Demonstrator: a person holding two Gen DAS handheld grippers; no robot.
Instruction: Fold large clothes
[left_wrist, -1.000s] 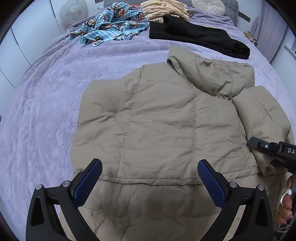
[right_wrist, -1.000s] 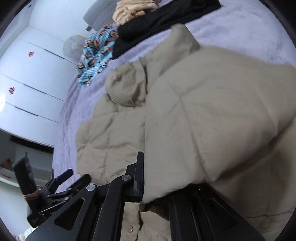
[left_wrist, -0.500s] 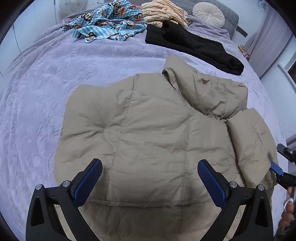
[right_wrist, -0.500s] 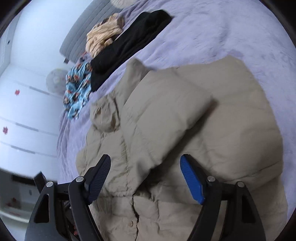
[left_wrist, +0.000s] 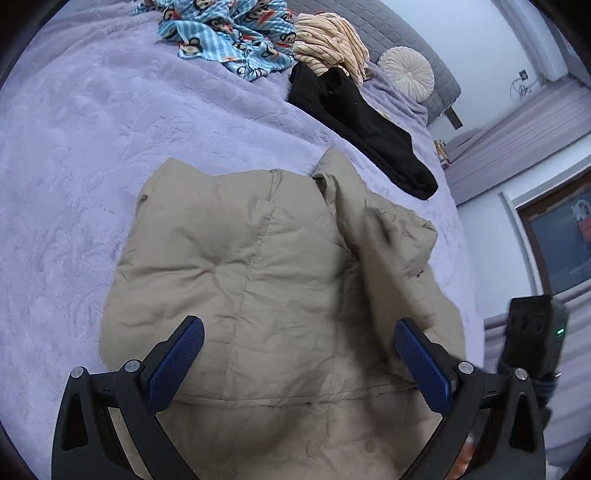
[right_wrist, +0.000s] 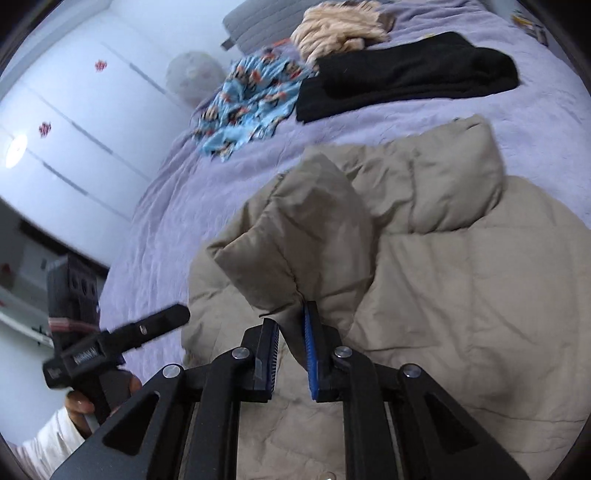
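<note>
- Left wrist view: the beige quilted puffer jacket (left_wrist: 258, 280) is lying spread on the lilac textured bedspread (left_wrist: 92, 147), hood pointing toward the headboard, and the left gripper (left_wrist: 295, 354) is hovering low over its hem with both blue-padded fingers (left_wrist: 177, 354) splayed wide, clutching nothing.
- Same view, right edge: a fold of jacket is standing up along that side, looking blurred, and the dark body of the other tool is just showing at the frame's edge.
- Far end of the bed: a black folded garment (left_wrist: 362, 122), a blue monkey-print cloth (left_wrist: 229, 33), a cream striped bundle (left_wrist: 328, 40) and a round pleated cushion (left_wrist: 406, 74) are sitting well apart from the jacket.
- Right wrist view: the right gripper (right_wrist: 291, 343) is pinching the cuff end of the beige padded sleeve (right_wrist: 303, 229), jaws nearly together with the fabric wedged between them, and the sleeve is arching up over the jacket's body.
- Same view, lower left: the person's left hand (right_wrist: 92, 398) is gripping the other tool's handle, held off the jacket's edge.
- My read: the sleeve fold is the step in hand, with the sleeve being carried inward across the body.
- Next call, I'd judge: lay that sleeve flat across the jacket's panel, let go, then bring the open left claw down on the hem or opposite side for the next fold.
</note>
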